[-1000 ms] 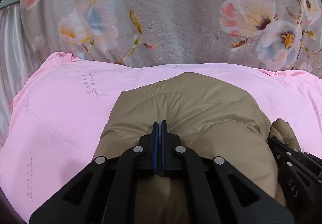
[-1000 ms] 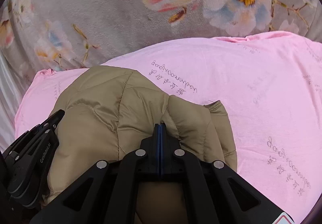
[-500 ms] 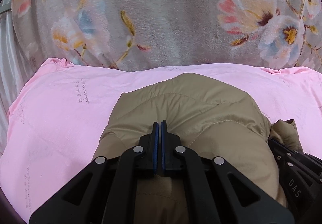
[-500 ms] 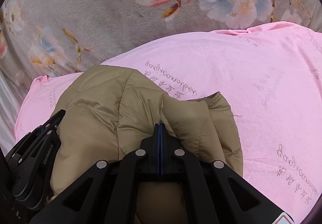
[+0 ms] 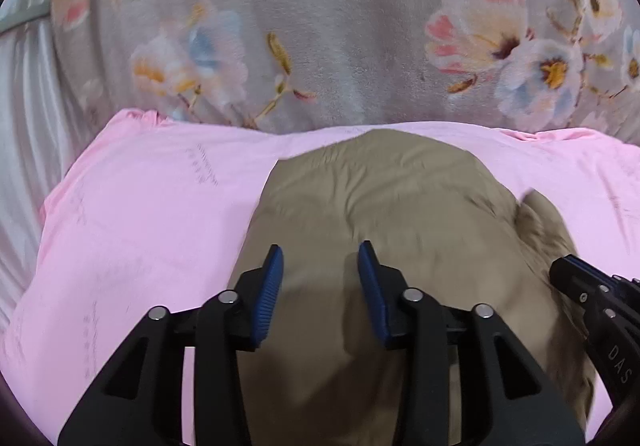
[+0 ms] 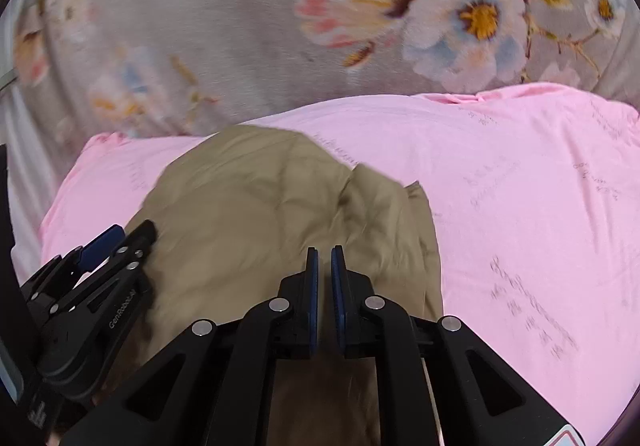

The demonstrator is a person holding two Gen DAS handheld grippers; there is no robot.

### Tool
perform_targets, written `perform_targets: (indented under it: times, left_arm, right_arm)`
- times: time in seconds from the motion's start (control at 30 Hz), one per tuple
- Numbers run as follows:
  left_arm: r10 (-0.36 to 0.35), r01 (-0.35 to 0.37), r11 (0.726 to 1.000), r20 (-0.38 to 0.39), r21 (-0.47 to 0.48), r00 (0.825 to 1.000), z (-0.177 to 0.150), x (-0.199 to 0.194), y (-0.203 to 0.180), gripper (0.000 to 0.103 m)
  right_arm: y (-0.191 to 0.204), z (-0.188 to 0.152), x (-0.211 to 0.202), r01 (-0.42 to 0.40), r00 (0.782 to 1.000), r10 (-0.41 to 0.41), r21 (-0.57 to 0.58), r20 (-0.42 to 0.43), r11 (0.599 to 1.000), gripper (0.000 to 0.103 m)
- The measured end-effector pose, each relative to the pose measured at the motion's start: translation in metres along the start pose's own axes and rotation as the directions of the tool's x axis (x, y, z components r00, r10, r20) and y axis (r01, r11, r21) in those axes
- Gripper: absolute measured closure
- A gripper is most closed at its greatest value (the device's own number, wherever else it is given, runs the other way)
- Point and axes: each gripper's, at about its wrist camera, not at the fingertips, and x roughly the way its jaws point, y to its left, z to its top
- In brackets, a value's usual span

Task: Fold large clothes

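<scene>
Done: tan puffer jacket (image 5: pixel 384 205) lay bundled on pink sheet (image 5: pixel 152 213), ahead of both tools.
Left gripper (image 5: pixel 320 258): spread, empty.
Right gripper (image 6: pixel 324 258): slightly parted, empty.
Left: probably tidying.

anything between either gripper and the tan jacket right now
Nothing visible. The left gripper is open directly over the tan jacket, and the right gripper, slightly open, sits right above it too. Only the pink sheet surrounds the jacket.
</scene>
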Motion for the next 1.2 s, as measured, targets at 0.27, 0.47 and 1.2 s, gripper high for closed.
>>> perform_targets:
  times: [0.27, 0.47, 1.2]
  left_arm:
    - [0.045, -0.043, 0.997, -0.025, 0.067, 0.999, -0.041, -0.026, 0.0, 0.065]
    - [-0.033, 0.033, 0.999, -0.05, -0.01, 0.998, -0.065, -0.064, 0.018, 0.049]
    - [0.095, -0.094, 0.995, -0.087, 0.014, 0.992, -0.155, -0.139, 0.009, 0.005]
  right_arm:
    - [0.008, -0.039, -0.015, 0.076, 0.995, -0.08, -0.076, -0.052, 0.994, 0.095]
    - [0.019, -0.08, -0.067, 0.094, 0.996, -0.093, -0.131, 0.015, 0.987, 0.068]
    - [0.012, -0.17, -0.113, 0.187, 0.981, -0.19, -0.08, -0.03, 0.979, 0.017]
